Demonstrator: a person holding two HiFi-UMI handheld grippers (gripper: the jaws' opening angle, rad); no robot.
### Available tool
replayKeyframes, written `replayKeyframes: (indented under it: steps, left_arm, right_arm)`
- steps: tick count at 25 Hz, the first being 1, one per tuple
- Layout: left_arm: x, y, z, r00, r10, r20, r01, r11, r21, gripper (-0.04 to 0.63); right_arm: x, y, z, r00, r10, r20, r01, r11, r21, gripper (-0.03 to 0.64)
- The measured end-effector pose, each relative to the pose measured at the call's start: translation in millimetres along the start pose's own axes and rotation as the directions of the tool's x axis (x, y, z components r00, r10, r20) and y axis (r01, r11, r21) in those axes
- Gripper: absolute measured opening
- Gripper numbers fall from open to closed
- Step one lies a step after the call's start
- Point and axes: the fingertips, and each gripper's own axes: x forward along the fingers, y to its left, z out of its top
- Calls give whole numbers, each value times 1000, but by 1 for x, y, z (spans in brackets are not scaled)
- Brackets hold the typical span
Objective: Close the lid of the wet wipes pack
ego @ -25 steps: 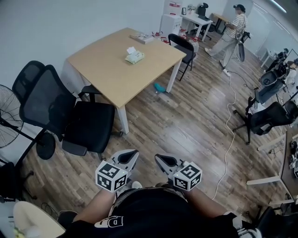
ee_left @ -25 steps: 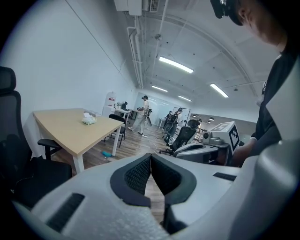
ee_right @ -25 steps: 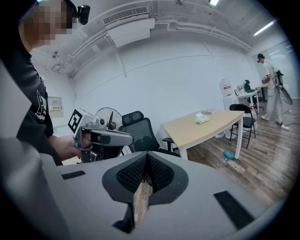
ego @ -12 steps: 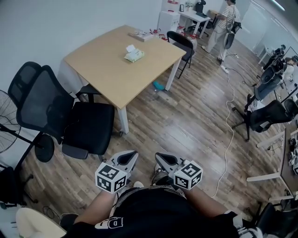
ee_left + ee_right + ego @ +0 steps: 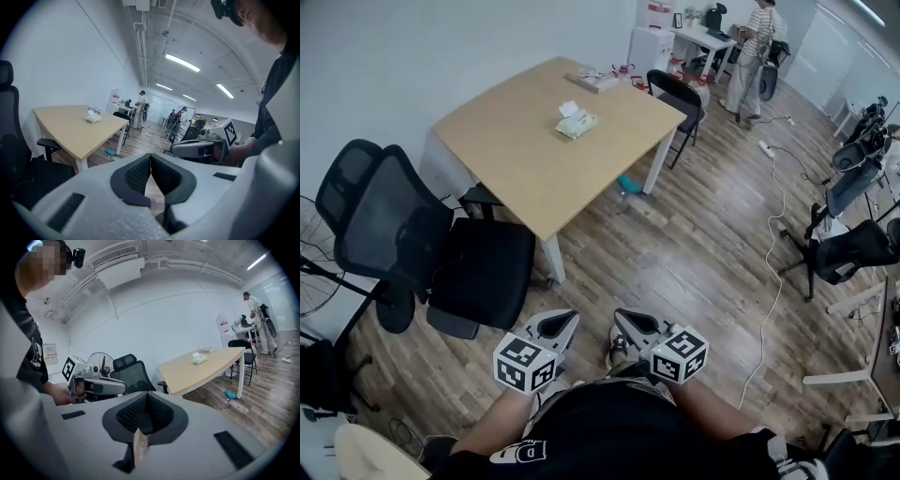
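Note:
The wet wipes pack (image 5: 577, 123) is pale green and lies on the light wooden table (image 5: 516, 150), toward its far side, with its white lid flap raised. It shows small in the left gripper view (image 5: 93, 117) and the right gripper view (image 5: 200, 358). My left gripper (image 5: 565, 322) and right gripper (image 5: 623, 322) are side by side close to my body, over the wooden floor and far short of the table. Both are shut with nothing between the pads (image 5: 151, 157) (image 5: 146, 397).
Two black office chairs (image 5: 422, 253) stand at the table's near left corner, and a fan (image 5: 314, 253) is at the left edge. Another black chair (image 5: 675, 98) is at the table's far end. A blue object (image 5: 627, 183) and a white cable (image 5: 773, 291) lie on the floor. A person (image 5: 755, 42) stands at the back.
The whole view has shifted a little as I move with both grippers toward the table. The person at the back has walked further away. Both grippers stay shut.

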Motion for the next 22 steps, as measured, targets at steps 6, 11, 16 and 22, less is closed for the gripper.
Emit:
replayKeyframes:
  steps: [6,11,16,22]
  left_arm:
    - [55,21,41,1000,20,-3,-20,1000,17,18]
    - [99,37,73,1000,31,-5,-31,999,24,18]
    - [140,46,96,999,52,-10,-52,998,31,18]
    - [181,48,118,998,65,-1,-65,997,41,18]
  right_arm:
    - [18,-56,38,999,36,16,-36,999,16,5]
    - [30,-103,64,998,55,12,-55,998,25,5]
    - [31,-146,90,997,72,17,-72,997,4,5]
    - [29,-184,108,995,99,15,-98,995,-23,5]
